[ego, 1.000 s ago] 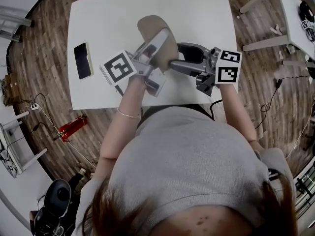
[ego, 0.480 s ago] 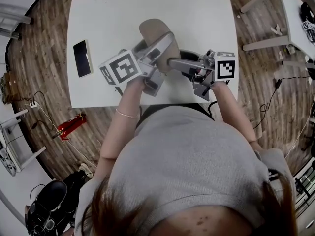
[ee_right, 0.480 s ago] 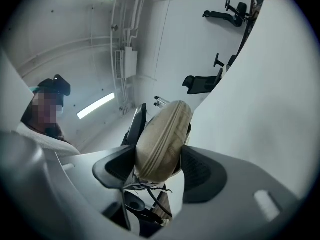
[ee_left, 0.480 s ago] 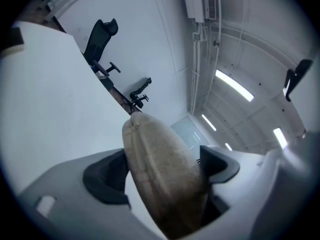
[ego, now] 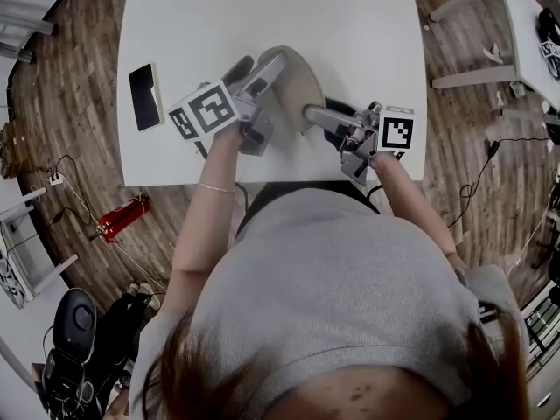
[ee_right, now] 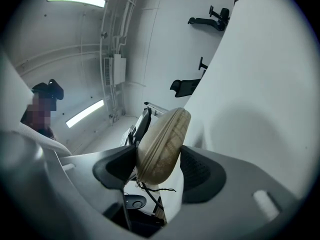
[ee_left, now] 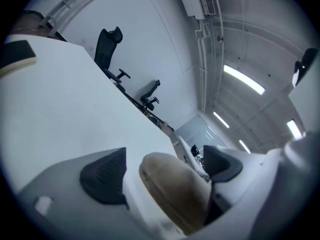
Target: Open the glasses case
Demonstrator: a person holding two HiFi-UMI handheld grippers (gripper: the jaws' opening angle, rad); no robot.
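A tan zip-up glasses case (ego: 302, 81) sits edge-up over the near middle of the white table (ego: 350, 16), caught between two hand-held tools. The right gripper (ego: 319, 110) is closing, with its pads pressed on the shell's two faces. The left gripper (ego: 260, 64) is opening, and the case lies loose between its jaws. The case looks light, semi-stiff and fabric-skinned, so it is probably best pinched across the faces, clear of the zip seam.

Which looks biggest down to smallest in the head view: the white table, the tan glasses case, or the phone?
1. white table, by far the largest.
2. glasses case, only partly in sight, yet wider than the phone.
3. phone, a slim dark slab near the table's left edge.
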